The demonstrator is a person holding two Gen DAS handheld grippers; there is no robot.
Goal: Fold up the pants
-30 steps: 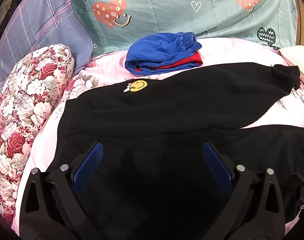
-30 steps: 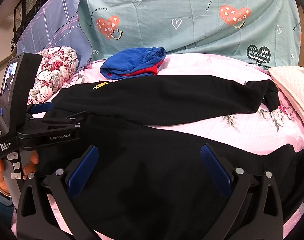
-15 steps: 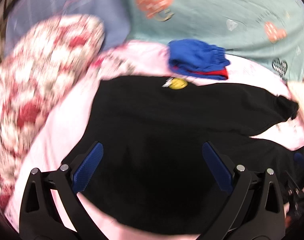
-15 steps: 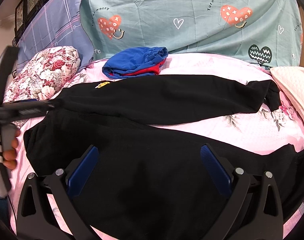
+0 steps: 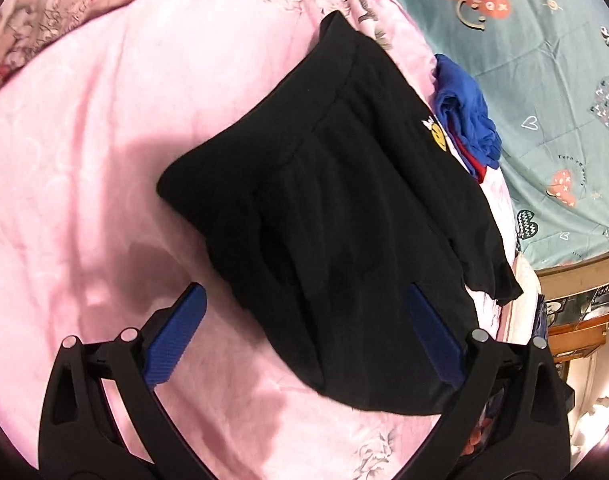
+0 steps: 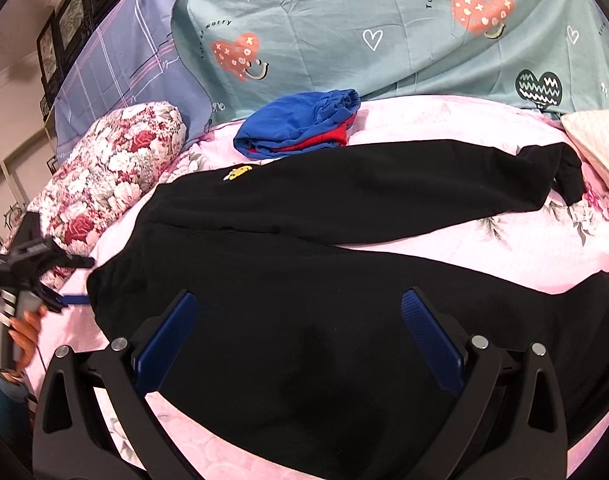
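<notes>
Pink floral bedsheet [image 6: 524,248]; teal heart-print cloth [image 6: 344,20] along the far edge; framed pictures [image 6: 64,20] on left wall.

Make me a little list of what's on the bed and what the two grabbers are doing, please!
main item: black pants spread flat, legs apart
logo: yellow smiley patch near the waist
bed cover: pink floral sheet
folded pile: blue and red clothes beyond the pants
pillow: rose-print pillow beside the waistband
left gripper: open, at the waistband end, holding nothing
right gripper: open, above the near leg, holding nothing
fold: not started
</notes>
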